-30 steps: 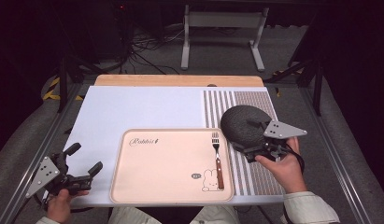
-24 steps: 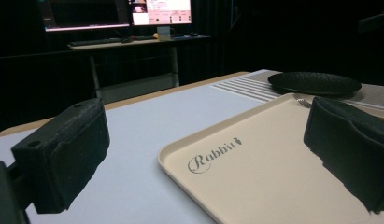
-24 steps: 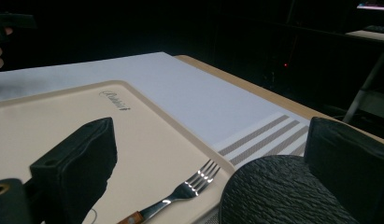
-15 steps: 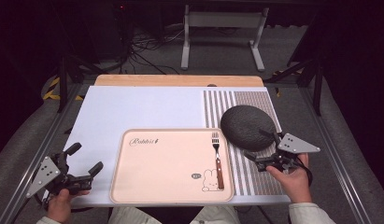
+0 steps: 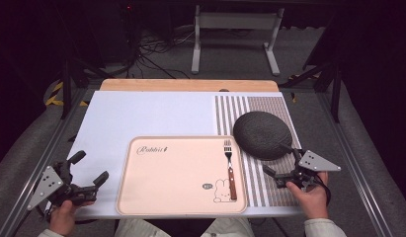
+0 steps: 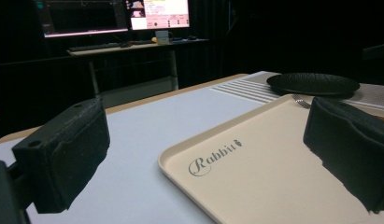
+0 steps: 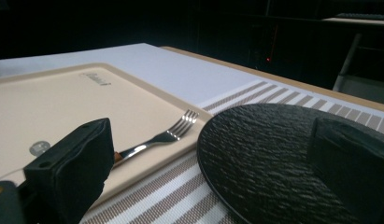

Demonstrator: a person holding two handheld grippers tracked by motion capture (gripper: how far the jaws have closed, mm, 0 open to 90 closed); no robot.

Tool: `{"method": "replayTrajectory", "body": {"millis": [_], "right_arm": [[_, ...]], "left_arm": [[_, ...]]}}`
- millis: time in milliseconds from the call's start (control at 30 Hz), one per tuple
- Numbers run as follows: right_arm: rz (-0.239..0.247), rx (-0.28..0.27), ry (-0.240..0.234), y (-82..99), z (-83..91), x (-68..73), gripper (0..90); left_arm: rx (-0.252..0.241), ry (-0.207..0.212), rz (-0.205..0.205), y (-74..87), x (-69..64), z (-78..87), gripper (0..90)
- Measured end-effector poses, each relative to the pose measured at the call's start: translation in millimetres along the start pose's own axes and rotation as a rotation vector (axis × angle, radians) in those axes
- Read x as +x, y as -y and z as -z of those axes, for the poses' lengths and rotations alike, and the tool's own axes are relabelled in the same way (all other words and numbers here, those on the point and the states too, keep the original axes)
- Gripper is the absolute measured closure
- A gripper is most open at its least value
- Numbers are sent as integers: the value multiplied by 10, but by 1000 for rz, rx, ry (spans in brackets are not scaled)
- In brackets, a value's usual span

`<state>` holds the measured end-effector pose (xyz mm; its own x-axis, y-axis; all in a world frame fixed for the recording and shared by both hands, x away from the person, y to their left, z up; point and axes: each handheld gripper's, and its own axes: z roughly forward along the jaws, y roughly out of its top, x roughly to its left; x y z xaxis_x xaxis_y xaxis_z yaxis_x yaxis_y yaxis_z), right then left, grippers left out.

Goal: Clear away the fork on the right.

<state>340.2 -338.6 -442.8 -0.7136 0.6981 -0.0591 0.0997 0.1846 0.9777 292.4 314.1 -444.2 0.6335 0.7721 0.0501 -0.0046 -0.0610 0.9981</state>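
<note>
The right gripper point(image 7: 217, 172) view cuts off the black plate point(image 7: 264, 163) at the bottom edge. Its jaw hides the fork's point(image 7: 168, 135) wooden handle, and the tray's point(image 7: 49, 107) lettering is too small to read.

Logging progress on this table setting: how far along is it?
Done: the black plate sits on the striped mat, and the fork lies on the tray. In hand: nothing; the right tool is open beside the plate, the left tool open. What remains is unclear.

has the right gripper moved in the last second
Yes. The right gripper has pulled back off the black plate toward the person and now sits open beside the tray, at the plate's near edge.
</note>
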Motion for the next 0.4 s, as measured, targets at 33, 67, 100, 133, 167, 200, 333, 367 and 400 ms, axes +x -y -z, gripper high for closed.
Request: {"method": "replayTrajectory", "body": {"millis": [33,67,100,133,167,200,333,367,400], "right_arm": [[0,5,6,15,7,-5,22],[-4,0,13,25,15,-12,22],[-12,-2,16,37,17,-19,23],[-20,5,19,46,18,-19,26],[-30,12,17,59,15,-16,31],[-27,17,17,68,10,-14,34],[-21,33,20,51,-11,7,43],[-21,34,26,45,-13,11,40],[-23,33,27,41,-16,14,37]], "left_arm": [[4,-1,-2,0,5,-1,10],[6,-2,-4,1,7,-4,10],[7,-1,-3,2,9,-6,10],[4,0,-3,3,12,-7,10],[1,-1,-2,3,14,-6,10],[-2,0,4,4,17,-6,10],[-3,3,12,6,27,-8,10],[-6,3,13,8,29,-11,10],[-6,3,13,8,29,-11,10]]}}
